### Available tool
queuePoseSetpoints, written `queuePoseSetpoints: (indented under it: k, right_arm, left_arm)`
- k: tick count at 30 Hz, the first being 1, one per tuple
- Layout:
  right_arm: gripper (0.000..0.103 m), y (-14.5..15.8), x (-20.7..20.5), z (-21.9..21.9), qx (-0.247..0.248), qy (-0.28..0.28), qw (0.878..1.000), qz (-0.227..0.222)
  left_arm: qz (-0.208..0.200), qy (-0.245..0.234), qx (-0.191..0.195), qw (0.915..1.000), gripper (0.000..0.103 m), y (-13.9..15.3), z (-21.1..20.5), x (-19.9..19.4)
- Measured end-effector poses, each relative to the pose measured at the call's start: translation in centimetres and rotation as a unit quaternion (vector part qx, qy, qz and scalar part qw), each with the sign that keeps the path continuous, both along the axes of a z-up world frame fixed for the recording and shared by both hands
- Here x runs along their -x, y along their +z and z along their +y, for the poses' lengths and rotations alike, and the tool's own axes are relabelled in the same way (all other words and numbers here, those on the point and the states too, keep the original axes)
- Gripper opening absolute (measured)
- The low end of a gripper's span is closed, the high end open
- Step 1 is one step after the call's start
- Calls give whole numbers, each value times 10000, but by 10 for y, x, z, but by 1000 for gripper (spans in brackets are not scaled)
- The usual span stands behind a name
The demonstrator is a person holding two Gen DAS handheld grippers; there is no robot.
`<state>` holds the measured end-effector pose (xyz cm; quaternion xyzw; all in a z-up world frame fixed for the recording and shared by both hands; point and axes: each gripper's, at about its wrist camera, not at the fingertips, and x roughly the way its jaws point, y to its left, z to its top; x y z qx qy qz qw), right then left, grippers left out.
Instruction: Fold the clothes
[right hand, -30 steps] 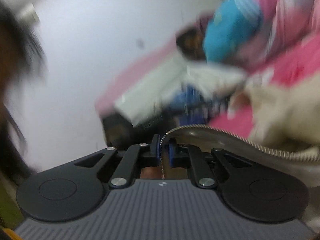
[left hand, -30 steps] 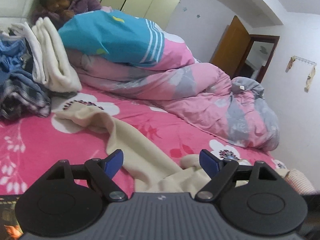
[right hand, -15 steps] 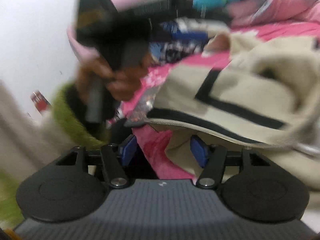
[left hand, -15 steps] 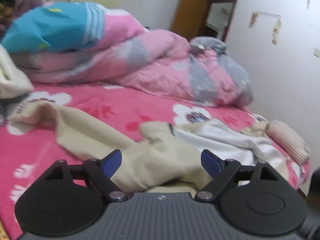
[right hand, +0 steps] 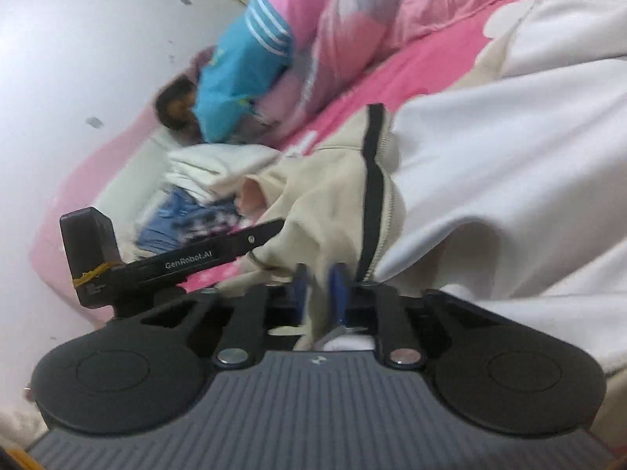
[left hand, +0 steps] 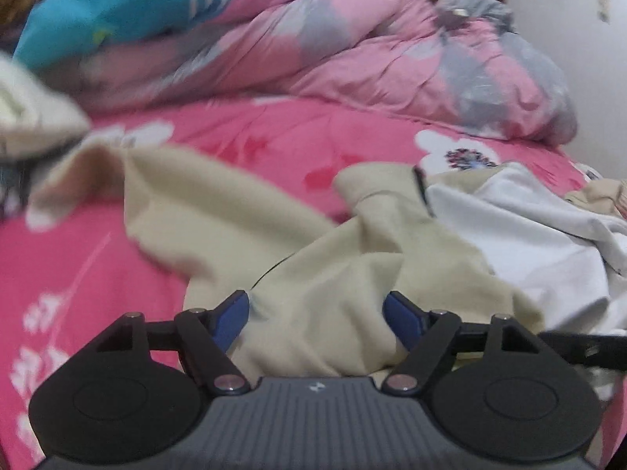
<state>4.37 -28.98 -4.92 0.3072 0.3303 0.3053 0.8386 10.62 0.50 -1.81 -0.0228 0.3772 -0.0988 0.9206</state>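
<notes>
while my left gripper noses down over the bed, its jaws are closing with a hump of the cream jacket between the blue pads; whether they press it yet i cannot tell, the frame is smeared. the right gripper has its jaws pinched nearly together on a fold of that same cream cloth, close beside the black zipper band.

relation that matters: the jacket lies crumpled on the pink flowered sheet, directly ahead of both grippers. its long sleeve runs away to the upper left in the left view, so that hand is the nearer one for it. the white lining spills to the right.

hard to read: collar and hem are buried in bunching, the right pads are blurred, and the far pile of clothes is only a smudge.
</notes>
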Motion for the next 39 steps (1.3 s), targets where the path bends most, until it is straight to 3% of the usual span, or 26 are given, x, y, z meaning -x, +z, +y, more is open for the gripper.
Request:
queuePoseSetpoints:
  k: [8, 11, 15, 18, 21, 24, 25, 26, 29, 33, 36, 37, 39]
  right_arm:
    - [0, 26, 10, 19, -63, 199, 9975, -674]
    - [0, 44, 6, 37, -61, 356, 9936, -1073]
    - [0, 51, -8, 57, 459, 324, 9902, -1277]
    - [5, 44, -29, 48, 698, -193, 9928, -949]
    - [29, 19, -50, 28, 565, -499, 9971, -97]
    - [26, -12, -60, 20, 76, -268, 9970, 718]
    - [13, -15, -56, 21, -215, -134, 9972, 708]
    - [6, -16, -52, 23, -475, 2, 9966, 668]
    - [5, 3, -40, 45, -525, 429, 9976, -106]
    - [5, 31, -27, 92, 361, 1005, 9886, -1061]
    - [9, 38, -30, 85, 425, 680, 9904, -1125]
    - [16, 37, -31, 76, 449, 451, 9925, -1046]
    - [40, 30, -36, 55, 509, -65, 9963, -684]
  left_arm:
    - [-82, 92, 366, 9993, 82, -15, 17, 1]
    - [-112, 104, 752, 9970, 81, -9, 30, 3]
    - [-1, 316, 1325, 9907, 81, -5, 55, 5]
    - [-50, 282, 1415, 9895, 81, -6, 60, 10]
    - [-143, 224, 1372, 9902, 82, -12, 57, 10]
    - [-178, 217, 1378, 9901, 82, -16, 59, 10]
    - [-192, 217, 1392, 9898, 82, -16, 61, 11]
    - [-199, 223, 1495, 9883, 82, -14, 64, 12]
    - [-468, 220, 1856, 9813, 82, 3, 78, 23]
    - [-904, 281, 1960, 9760, 85, 29, 93, 42]
    - [-938, 289, 1905, 9768, 85, 34, 95, 50]
    - [-923, 274, 1898, 9771, 85, 34, 95, 51]
    - [-890, 242, 1886, 9777, 85, 33, 93, 54]
